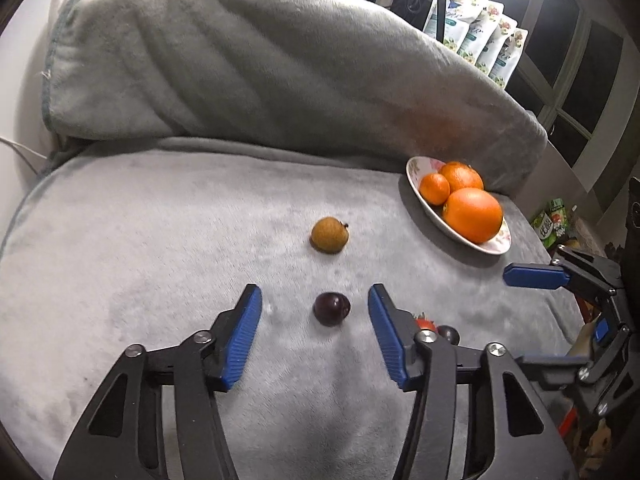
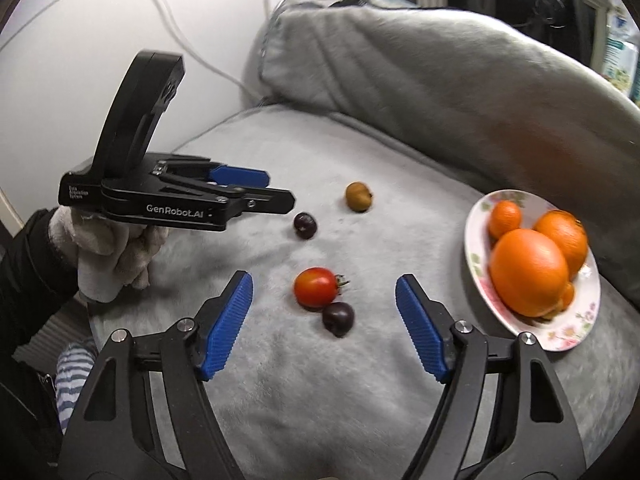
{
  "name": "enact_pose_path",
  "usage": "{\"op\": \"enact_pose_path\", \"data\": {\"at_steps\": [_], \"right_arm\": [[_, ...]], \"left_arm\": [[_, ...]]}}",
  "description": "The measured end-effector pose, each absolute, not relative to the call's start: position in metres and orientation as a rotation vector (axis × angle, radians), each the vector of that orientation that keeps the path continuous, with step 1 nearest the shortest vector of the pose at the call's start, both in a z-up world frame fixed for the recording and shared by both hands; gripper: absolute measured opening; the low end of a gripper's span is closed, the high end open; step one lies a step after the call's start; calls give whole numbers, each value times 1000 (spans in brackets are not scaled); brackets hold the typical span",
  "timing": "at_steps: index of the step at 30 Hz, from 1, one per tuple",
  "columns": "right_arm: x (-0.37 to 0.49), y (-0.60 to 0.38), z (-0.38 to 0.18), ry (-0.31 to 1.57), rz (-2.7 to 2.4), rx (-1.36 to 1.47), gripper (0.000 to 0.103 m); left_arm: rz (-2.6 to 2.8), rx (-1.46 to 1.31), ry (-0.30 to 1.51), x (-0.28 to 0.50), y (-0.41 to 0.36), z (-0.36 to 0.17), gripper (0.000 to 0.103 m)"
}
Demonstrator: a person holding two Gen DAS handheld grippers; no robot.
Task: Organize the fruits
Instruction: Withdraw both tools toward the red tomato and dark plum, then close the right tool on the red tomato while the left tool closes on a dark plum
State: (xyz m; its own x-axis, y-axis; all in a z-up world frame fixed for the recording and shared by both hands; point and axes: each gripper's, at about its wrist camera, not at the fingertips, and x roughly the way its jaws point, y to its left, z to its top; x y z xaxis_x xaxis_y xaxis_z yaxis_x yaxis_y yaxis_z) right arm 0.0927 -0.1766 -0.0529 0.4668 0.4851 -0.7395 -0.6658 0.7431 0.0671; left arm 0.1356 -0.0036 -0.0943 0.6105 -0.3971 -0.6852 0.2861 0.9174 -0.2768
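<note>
My left gripper (image 1: 315,294) is open, its blue pads on either side of a dark plum (image 1: 331,308) on the grey blanket. A tan round fruit (image 1: 330,235) lies just beyond. A floral plate (image 1: 424,204) at the right holds three oranges (image 1: 473,214). My right gripper (image 2: 324,282) is open above a red tomato (image 2: 315,287) and a second dark plum (image 2: 338,317), which touch. In the right wrist view the left gripper (image 2: 276,190) hovers by the first plum (image 2: 305,225), with the tan fruit (image 2: 359,196) and plate (image 2: 478,240) beyond.
A grey blanket (image 1: 160,240) covers the cushion, with a raised padded back (image 1: 260,72) behind. Printed packets (image 1: 480,36) stand at the back right. White cables (image 2: 180,40) run along the wall at the left. The right gripper's finger (image 1: 536,276) shows at the right edge.
</note>
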Motion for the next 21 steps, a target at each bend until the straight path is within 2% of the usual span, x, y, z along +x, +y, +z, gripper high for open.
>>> {"op": "enact_pose_path", "data": {"at_steps": [2, 8, 11, 18, 20, 21], "right_arm": [[95, -171, -59, 842, 730, -258, 68], [106, -161, -72, 880, 748, -283, 67], [113, -156, -78, 897, 753, -297, 62], [124, -143, -91, 931, 757, -331, 60], [127, -141, -94, 941, 758, -335, 52], [128, -140, -96, 947, 759, -337, 52]], "left_arm": [[-406, -142, 832, 136, -5, -97, 47], [-423, -133, 847, 136, -10, -101, 40], [-428, -129, 856, 139, -12, -104, 40], [-442, -123, 879, 144, -16, -111, 35], [-444, -120, 883, 145, -16, -112, 34], [-445, -120, 886, 145, -17, -113, 34]]}}
